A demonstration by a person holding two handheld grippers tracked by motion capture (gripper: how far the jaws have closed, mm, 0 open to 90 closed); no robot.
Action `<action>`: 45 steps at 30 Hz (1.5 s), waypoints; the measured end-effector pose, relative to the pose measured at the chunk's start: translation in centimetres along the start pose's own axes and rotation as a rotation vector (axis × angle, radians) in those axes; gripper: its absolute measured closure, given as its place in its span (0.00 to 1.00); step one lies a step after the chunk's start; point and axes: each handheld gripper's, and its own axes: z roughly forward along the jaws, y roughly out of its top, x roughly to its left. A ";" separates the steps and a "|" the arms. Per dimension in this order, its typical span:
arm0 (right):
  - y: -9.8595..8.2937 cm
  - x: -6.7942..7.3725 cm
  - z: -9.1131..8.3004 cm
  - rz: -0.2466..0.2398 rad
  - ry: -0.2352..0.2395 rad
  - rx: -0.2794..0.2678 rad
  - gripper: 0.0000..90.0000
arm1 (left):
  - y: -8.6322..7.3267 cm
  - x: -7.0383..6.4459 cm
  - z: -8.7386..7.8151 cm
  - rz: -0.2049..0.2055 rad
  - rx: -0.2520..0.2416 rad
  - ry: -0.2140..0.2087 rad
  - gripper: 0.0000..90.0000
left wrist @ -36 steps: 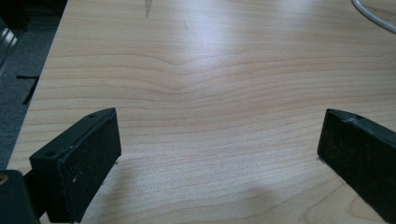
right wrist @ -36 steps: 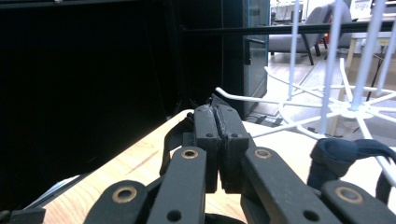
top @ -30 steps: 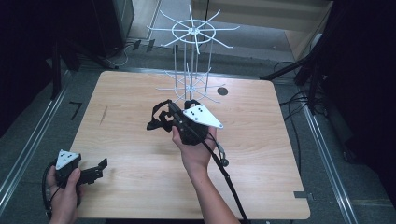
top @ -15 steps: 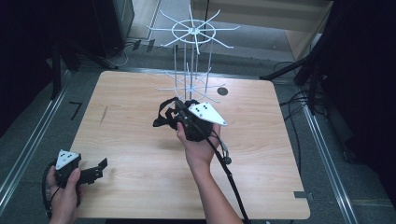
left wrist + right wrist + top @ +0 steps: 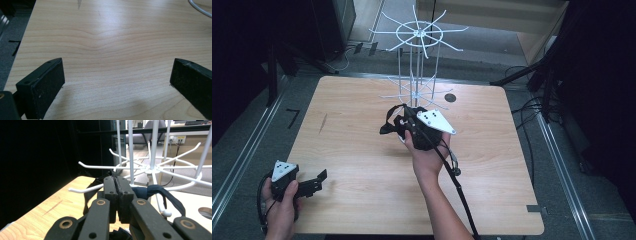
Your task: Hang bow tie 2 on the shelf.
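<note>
My right gripper point(image 5: 403, 123) hovers over the middle of the wooden table point(image 5: 362, 150), just in front of a white wire hook rack point(image 5: 417, 65). Its jaws are pressed together on a dark blue fabric band point(image 5: 388, 122). In the right gripper view the gripper point(image 5: 116, 182) pinches the band point(image 5: 150, 190), which loops past a lower hook of the rack point(image 5: 152, 167). My left gripper point(image 5: 318, 181) rests at the table's near left corner, open. Bare wood lies between the jaws of the left gripper point(image 5: 117, 82).
A round hole point(image 5: 450, 97) sits in the tabletop right of the rack's base. The rack has an upper ring of hooks and a lower tier. Dark stands and cables point(image 5: 532, 107) lie on the floor at the right. The table's left edge point(image 5: 25, 45) is close.
My right gripper has shifted a little right and forward toward the rack, the band still in it. The left gripper has stayed put.
</note>
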 end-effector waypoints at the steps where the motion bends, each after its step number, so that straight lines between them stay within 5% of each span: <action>1: -0.1 0.0 0.1 -0.003 -0.001 0.000 0.99 | 0.0 0.0 0.0 0.000 0.000 0.000 0.00; 10: -0.8 0.0 0.4 -0.009 0.006 0.019 0.95 | 0.0 0.0 0.0 0.001 0.000 0.000 0.00; 23: -1.6 -0.1 0.0 -0.031 0.045 0.024 0.69 | 0.0 0.0 0.0 0.000 0.001 0.000 0.00; 37: -2.2 -0.1 -1.5 -0.050 0.121 0.008 0.51 | 0.0 0.0 0.0 0.002 0.004 0.002 0.00; 45: -2.7 -0.3 -2.3 -0.056 0.127 0.022 0.47 | 0.0 0.0 0.0 0.004 0.004 0.002 0.00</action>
